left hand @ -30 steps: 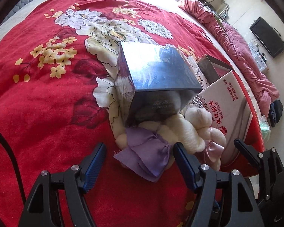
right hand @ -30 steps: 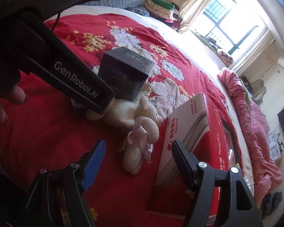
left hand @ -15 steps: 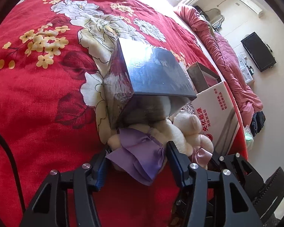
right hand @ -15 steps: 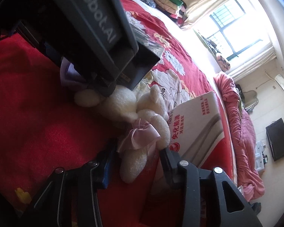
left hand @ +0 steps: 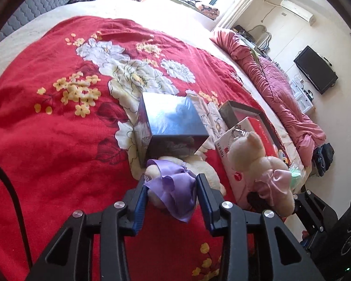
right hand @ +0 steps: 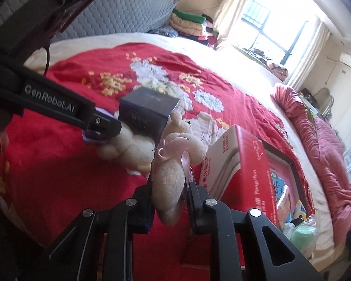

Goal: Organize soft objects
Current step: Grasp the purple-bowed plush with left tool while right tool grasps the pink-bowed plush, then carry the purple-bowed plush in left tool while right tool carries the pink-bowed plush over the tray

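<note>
Both tongs are closing on a plush bear, each on its own one. Left gripper (left hand: 172, 188) has its blue pads against the purple ribbon (left hand: 173, 187) of the cream bear with purple bow (left hand: 199, 168), so the cloth is pinched between the narrowed jaws; this bear lies on the red flowered blanket (left hand: 46, 140), its upper part touching the dark glossy box (left hand: 173, 119) that stands just ahead of the fingers. To the right of this gripper, the cream bear with pink bow (right hand: 170, 178) is raised off the blanket (its head points upward), and the right gripper (right hand: 169, 187) squeezes its body between jaws that stand close together. Behind this bear, just to the right of the right gripper, lies the white and red carton (right hand: 241, 164), flat on the blanket. Farther right, well apart, a pink quilt (right hand: 320, 145) is bunched along the bed edge.
</note>
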